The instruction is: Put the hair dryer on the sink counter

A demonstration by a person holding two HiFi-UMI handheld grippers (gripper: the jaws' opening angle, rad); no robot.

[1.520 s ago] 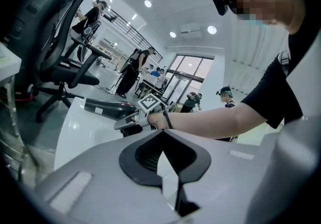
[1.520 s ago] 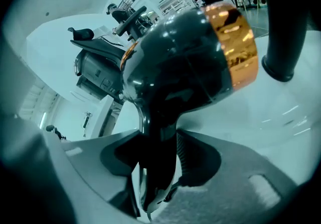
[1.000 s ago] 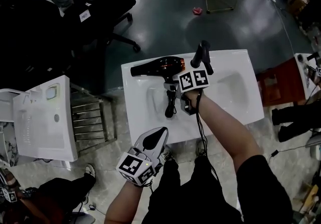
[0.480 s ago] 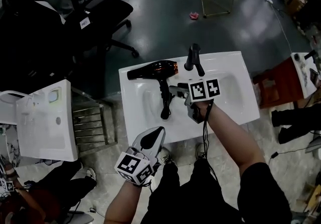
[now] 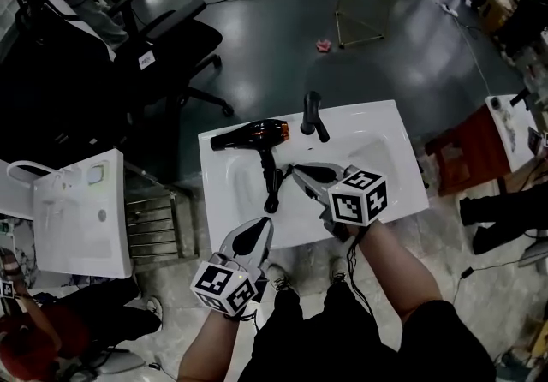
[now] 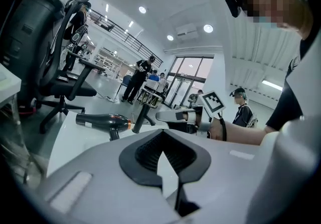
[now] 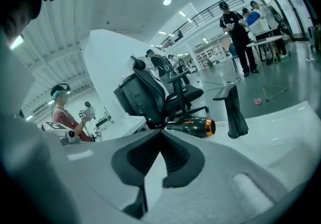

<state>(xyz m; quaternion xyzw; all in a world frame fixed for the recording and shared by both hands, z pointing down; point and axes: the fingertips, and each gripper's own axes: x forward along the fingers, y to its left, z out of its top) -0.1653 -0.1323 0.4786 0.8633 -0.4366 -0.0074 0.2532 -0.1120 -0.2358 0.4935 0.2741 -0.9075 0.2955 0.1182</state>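
Lying on the counter: the hair dryer (image 5: 255, 134) rested on its side on the white sink counter (image 5: 233, 200), toward the far left part. Its black barrel pointed left and its handle ran back toward the near edge.
Dryer's rear end: an orange ring showed there, facing the faucet.
Faucet: a black faucet (image 5: 312, 116) stood upright just beside that end, on the counter's far edge.
Right gripper: the right gripper (image 5: 296, 170) hung over the middle of the counter, its tips just to the right of the dryer's handle and apart from it. Its jaws had just closed, met tip to tip, and had nothing between them.
Left gripper: the left gripper (image 5: 262, 225) was held at the counter's near edge, aimed toward the handle's end. Its jaws were also together and empty.
Beyond the counter: a black office chair (image 5: 163, 33) stood on the dark floor.
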